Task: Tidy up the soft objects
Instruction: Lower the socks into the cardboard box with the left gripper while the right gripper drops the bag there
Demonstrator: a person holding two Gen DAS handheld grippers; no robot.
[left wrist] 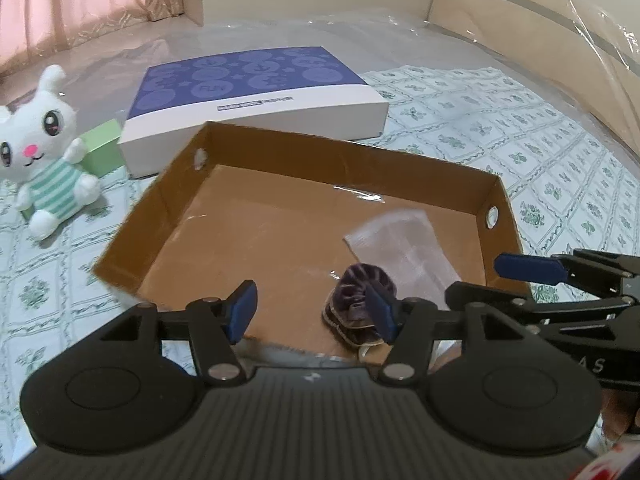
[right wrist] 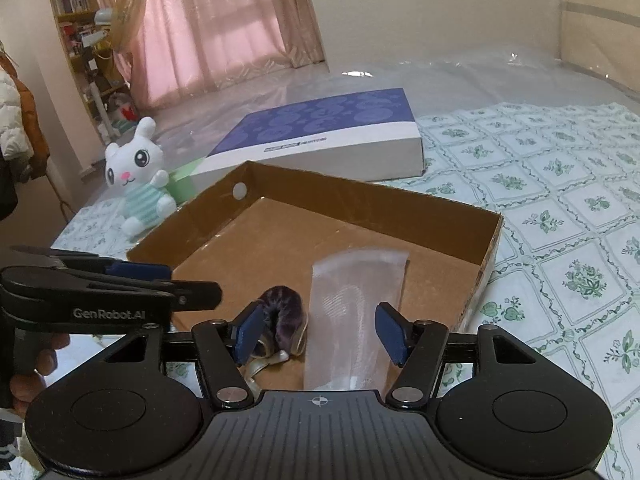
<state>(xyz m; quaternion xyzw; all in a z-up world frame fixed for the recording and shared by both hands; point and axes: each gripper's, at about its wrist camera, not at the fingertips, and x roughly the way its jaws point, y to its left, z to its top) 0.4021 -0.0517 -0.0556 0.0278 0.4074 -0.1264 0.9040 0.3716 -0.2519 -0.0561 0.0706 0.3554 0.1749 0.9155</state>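
Observation:
An open brown cardboard box [left wrist: 256,148] lies on the bed; it also shows in the right wrist view [right wrist: 360,204]. Inside it lie a dark purple scrunchie [left wrist: 360,284] [right wrist: 282,300] and a clear plastic bag [left wrist: 404,244] [right wrist: 356,312]. My left gripper [left wrist: 314,310] is open over the box's near edge, its right finger just in front of the scrunchie. My right gripper [right wrist: 322,332] is open, with the bag between its fingers and the scrunchie by its left finger. A white bunny plush [left wrist: 44,152] [right wrist: 138,180] sits outside the box at the left.
A blue and white flat box [left wrist: 256,96] [right wrist: 332,136] lies behind the cardboard box. A green block [left wrist: 102,146] stands by the plush. The bed has a floral sheet [left wrist: 520,152] and clear plastic at the back. Curtains and a shelf are at the left.

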